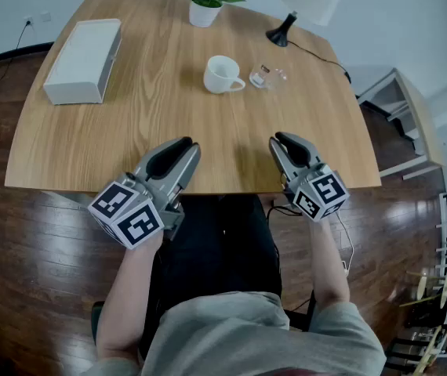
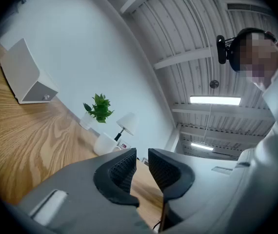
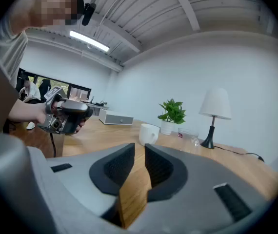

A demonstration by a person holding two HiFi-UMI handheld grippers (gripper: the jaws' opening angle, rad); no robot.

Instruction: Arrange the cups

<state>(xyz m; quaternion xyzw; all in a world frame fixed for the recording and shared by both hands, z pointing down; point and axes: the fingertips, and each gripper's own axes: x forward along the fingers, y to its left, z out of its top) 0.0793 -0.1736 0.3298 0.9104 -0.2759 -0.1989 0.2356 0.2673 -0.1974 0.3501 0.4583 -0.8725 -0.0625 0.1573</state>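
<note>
A white handled cup [image 1: 222, 74] stands on the wooden table [image 1: 114, 139], right of centre and toward the far side. A small clear glass cup [image 1: 267, 77] sits just to its right. Both also appear in the right gripper view, white cup [image 3: 148, 133] and glass [image 3: 190, 137]. My left gripper [image 1: 186, 146] and right gripper [image 1: 280, 141] hover over the table's near edge, well short of the cups. Each has its jaws a narrow gap apart with nothing between them, as seen on the left gripper [image 2: 142, 156] and right gripper [image 3: 139, 149].
A white box [image 1: 85, 49] lies at the far left of the table. A potted plant [image 1: 205, 2] and a black-based lamp [image 1: 285, 30] stand along the far edge, with a cable trailing right. A white shelf unit [image 1: 412, 116] is beside the table's right side.
</note>
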